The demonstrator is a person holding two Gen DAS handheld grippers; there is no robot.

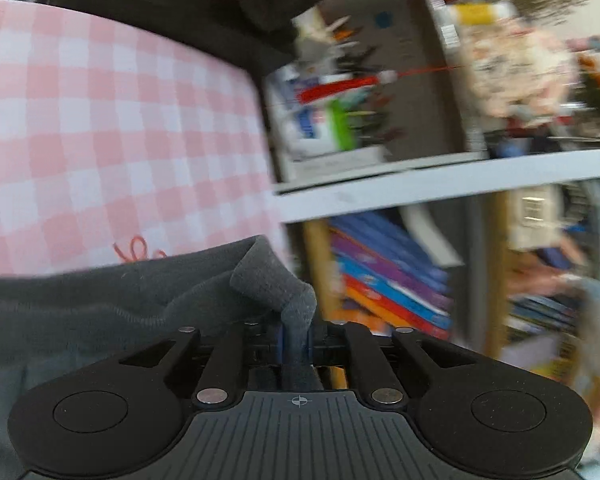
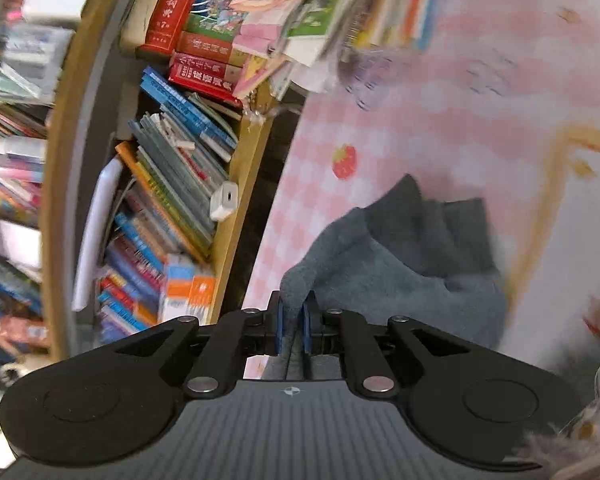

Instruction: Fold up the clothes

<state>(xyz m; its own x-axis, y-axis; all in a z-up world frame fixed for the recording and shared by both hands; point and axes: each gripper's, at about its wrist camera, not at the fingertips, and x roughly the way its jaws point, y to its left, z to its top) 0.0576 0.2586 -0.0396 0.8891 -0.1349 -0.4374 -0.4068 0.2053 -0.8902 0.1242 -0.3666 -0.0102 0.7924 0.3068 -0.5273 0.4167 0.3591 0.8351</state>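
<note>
Grey garment [image 1: 100, 304] lies low in frame on the pink checked cloth [image 1: 100, 120]. Left gripper [image 1: 296, 340] and right gripper [image 2: 294, 320] each pinch a fold of it.

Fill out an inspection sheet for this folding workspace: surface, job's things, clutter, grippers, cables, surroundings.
Surface: pink and white checked cloth with a strawberry print covers it.
Job's things: one grey knit garment lies bunched on the cloth, with an edge lifted at each gripper.
Clutter: a dark garment heap sits at the far edge in the left wrist view; a loose stack of books and papers overhangs the cloth.
Grippers: left gripper shut on a fold of the grey garment; right gripper shut on another edge of it.
Cables: nothing seen.
Surroundings: crowded bookshelves with a white charger plug at the shelf edge; the views are motion-blurred.
</note>
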